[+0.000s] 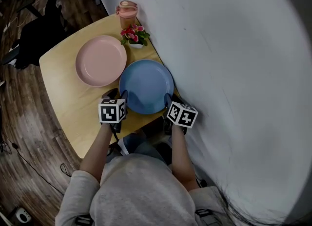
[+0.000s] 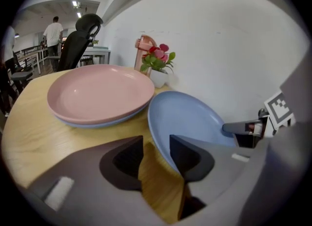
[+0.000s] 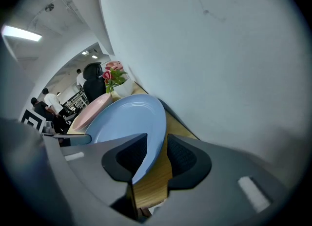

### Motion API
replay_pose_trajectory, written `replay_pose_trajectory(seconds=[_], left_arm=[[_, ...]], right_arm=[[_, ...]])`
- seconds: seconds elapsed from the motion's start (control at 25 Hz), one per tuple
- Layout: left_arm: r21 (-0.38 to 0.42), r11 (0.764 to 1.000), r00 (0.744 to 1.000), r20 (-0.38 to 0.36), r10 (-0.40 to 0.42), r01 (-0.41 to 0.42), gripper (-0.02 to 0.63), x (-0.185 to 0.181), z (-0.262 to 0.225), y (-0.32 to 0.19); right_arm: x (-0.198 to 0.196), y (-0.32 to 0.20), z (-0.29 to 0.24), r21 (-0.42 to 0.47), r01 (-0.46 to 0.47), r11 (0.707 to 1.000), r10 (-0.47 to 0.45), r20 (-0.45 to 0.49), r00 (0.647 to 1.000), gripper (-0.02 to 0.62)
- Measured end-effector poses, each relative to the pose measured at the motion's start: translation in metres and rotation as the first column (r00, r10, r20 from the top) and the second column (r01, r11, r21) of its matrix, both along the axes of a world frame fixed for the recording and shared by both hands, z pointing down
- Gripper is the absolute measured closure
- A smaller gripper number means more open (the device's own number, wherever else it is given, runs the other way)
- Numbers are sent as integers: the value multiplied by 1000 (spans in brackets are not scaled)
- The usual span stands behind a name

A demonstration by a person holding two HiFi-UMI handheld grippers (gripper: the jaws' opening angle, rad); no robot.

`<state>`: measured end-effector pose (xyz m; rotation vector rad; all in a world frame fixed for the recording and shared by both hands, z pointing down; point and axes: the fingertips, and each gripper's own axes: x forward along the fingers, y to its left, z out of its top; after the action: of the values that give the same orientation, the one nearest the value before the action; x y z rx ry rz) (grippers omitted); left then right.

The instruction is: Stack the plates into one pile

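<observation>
blue plate (image 1: 146, 86) | left gripper (image 2: 156, 148), right gripper (image 3: 157, 146) at rim (jaws apart)

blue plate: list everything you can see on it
The blue plate is round, shallow and empty, matte light blue, plastic-looking, with a low raised rim. It appears to lie flat on the wooden table by the white wall, close beside the pink plate; whether they touch is unclear. The left hand-held gripper and right hand-held gripper stand at opposite sides of its near rim, jaws apart, neither clamping it.
</observation>
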<state>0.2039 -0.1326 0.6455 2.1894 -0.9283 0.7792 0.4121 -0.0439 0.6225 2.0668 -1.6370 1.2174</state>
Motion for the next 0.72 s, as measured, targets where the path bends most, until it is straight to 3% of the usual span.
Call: replay_pose_trajectory(seconds=[0.16, 0.24, 0.36, 0.72], left_arm=[[-19, 1000, 1000, 21, -1, 1, 432, 3, 8, 0], [-28, 1000, 1000, 25, -2, 3, 448, 3, 7, 0], [-40, 999, 1000, 14, -10, 11, 458, 2, 2, 4], [71, 997, 999, -44, -14, 17, 460, -2, -47, 2]], right_arm=[[0, -3, 11, -29, 4, 1000, -3, 11, 1000, 489], [4, -1, 10, -36, -17, 999, 17, 9, 1000, 541], [7, 4, 4, -29, -55, 998, 55, 2, 998, 552], [4, 2, -48, 100, -90, 991, 94, -41, 995, 560]])
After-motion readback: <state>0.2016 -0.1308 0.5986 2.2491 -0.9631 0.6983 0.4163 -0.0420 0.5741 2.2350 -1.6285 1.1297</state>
